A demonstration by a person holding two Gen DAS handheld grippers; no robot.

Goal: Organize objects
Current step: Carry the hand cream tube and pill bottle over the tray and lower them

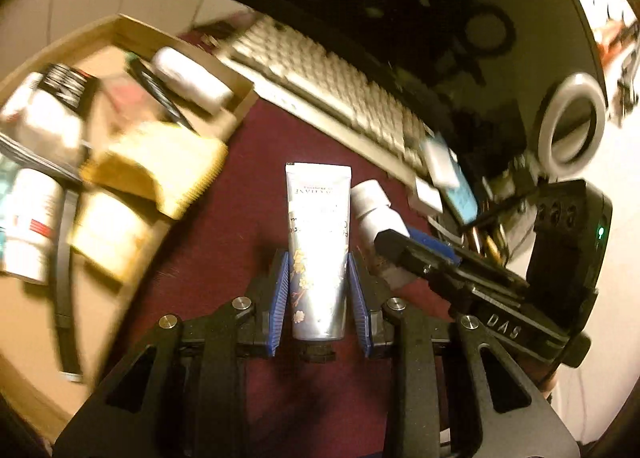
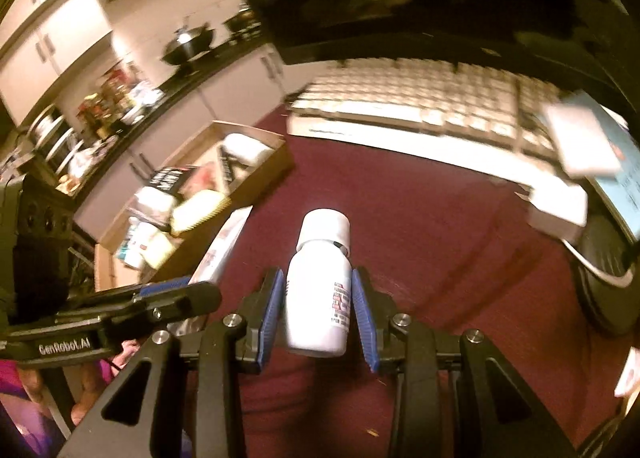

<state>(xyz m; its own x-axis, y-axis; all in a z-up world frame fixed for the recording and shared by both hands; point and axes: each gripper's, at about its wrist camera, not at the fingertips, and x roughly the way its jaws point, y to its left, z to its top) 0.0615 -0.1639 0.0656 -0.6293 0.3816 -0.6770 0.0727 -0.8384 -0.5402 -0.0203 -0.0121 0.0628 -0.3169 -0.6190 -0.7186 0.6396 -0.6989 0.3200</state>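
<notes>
Fingers of the left gripper (image 1: 319, 290) were closed on a silver tube (image 1: 318, 246), its long axis running straight out along them, crimped end away from the camera and cap end nearest the palm. The right gripper (image 2: 319, 306) pinched a white bottle (image 2: 318, 290) the same way, with its cap pointing forward and its base toward the palm. Both items seemed to be lifted off the maroon surface (image 2: 440, 242), though blur made the gap hard to judge. The two grippers sat side by side, bottle just right of the tube. An open cardboard box (image 1: 120, 30), already crowded with packets and containers, lay forward and to the left of both. The left gripper was nearer to it, so the tube looked like the easier one to place first, swung leftward with its length kept in line with the fingers. A keyboard (image 1: 328, 86) ran across the surface beyond.
</notes>
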